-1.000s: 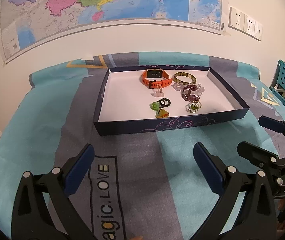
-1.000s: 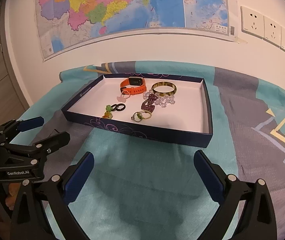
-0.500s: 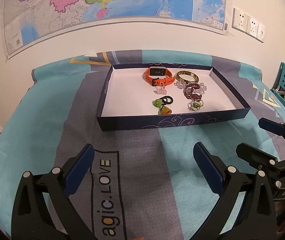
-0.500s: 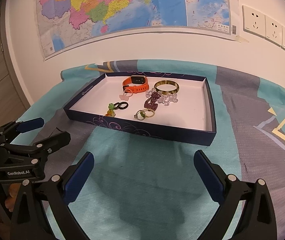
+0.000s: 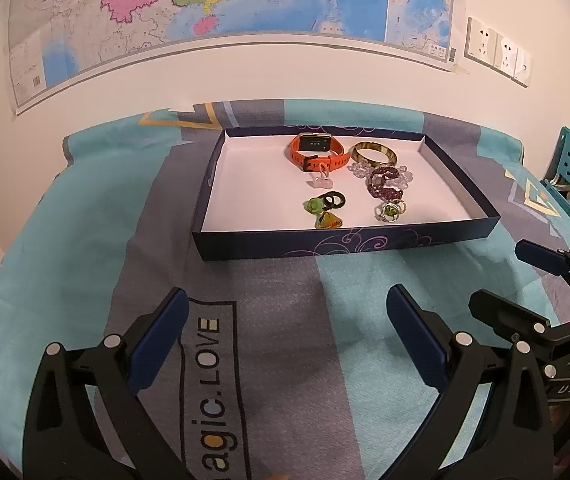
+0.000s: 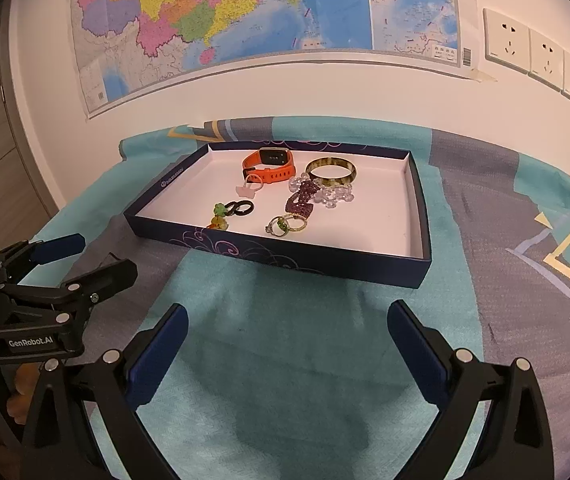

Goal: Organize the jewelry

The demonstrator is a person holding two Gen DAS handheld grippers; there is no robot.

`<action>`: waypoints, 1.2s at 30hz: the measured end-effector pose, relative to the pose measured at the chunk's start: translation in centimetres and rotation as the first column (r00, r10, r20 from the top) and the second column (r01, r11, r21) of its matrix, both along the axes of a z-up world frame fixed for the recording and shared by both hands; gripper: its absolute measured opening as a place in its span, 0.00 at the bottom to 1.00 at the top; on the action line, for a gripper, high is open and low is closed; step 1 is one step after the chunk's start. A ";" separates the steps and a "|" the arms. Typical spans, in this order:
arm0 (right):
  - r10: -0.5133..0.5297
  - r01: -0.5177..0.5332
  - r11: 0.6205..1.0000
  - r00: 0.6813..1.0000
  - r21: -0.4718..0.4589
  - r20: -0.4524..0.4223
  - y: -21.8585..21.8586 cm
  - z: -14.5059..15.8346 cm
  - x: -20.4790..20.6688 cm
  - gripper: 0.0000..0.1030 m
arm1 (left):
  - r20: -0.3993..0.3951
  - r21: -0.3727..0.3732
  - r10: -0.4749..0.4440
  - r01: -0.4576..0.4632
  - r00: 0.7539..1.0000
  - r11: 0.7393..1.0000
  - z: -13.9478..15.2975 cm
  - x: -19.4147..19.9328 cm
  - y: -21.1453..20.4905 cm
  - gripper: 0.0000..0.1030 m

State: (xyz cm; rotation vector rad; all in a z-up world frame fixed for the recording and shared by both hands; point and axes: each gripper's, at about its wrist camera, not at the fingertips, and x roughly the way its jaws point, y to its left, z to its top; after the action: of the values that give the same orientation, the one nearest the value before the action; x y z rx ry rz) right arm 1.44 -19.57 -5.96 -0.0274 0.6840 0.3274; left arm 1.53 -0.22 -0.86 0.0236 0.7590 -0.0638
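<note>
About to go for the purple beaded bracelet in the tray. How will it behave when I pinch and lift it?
The purple bracelet lies bunched in a loose curl, so it is probably floppy and will sag from the pinch. It overlaps the clear beads, so it may drag them along. Its small round beads could slip between the open right gripper's pads; pinch across the bunch.

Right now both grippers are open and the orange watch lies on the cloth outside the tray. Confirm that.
Not quite. The left gripper and right gripper are open, but the orange watch lies inside the tray, near its far wall. The right wrist view shows it.
</note>
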 end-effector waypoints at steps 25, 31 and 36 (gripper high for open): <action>-0.001 0.001 1.000 1.000 0.009 -0.007 -0.2 -0.1 0.1 0.94 | -0.012 0.009 -0.002 0.002 1.000 1.000 -0.5 0.1 -0.2 0.95; -0.001 0.001 1.000 1.000 0.010 -0.009 -0.2 -0.1 0.1 0.94 | -0.015 0.011 -0.004 0.004 1.000 1.000 -0.5 0.1 -0.2 0.95; -0.003 0.003 1.000 1.000 0.010 -0.012 -0.2 -0.2 0.1 0.94 | -0.017 0.009 -0.005 0.005 1.000 1.000 -0.5 0.1 -0.2 0.95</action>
State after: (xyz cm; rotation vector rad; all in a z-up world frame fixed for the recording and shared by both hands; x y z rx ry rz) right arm 1.51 -19.75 -6.19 -0.0146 0.6939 0.3283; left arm 1.62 -0.45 -1.35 0.0334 0.7758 -0.0656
